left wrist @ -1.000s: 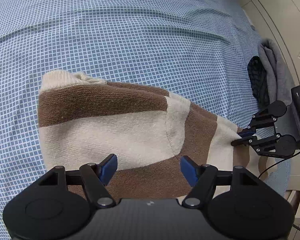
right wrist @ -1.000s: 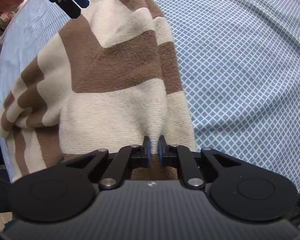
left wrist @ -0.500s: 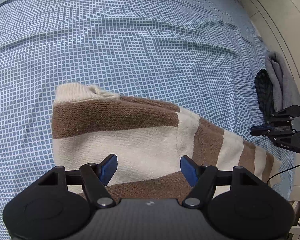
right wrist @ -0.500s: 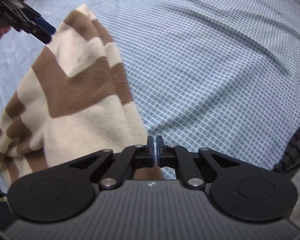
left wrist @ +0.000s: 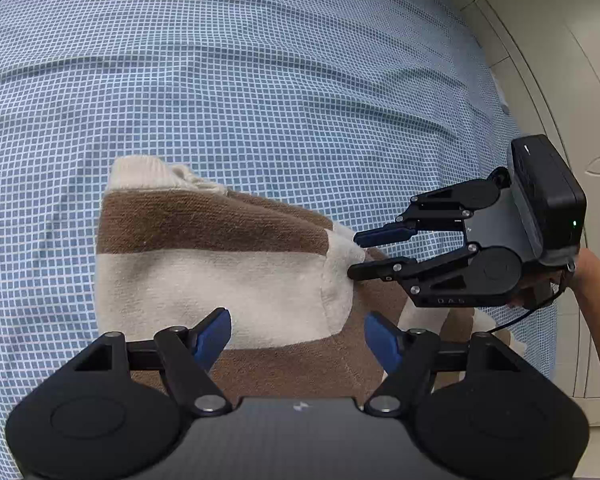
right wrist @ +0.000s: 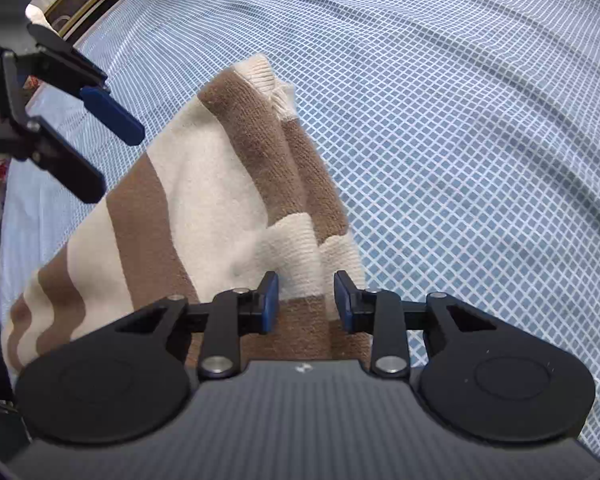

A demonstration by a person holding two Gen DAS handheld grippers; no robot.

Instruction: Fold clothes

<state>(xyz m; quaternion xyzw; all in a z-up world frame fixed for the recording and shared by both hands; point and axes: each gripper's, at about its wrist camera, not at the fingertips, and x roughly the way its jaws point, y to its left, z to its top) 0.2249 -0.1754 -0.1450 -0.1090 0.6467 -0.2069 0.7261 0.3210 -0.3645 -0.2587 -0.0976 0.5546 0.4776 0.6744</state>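
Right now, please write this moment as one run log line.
left gripper: open, over sweater | right gripper: opening, fold between jaws, unpinched | sweater: partly folded on checked sheet

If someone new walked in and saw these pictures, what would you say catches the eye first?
The brown and cream striped sweater stands out, lying folded on the blue checked bedsheet, ribbed end toward the far side. Next, the right gripper comes in from the right at the sweater's edge, its jaws opening over a cream fold. The left gripper hangs open over the sweater's near part.
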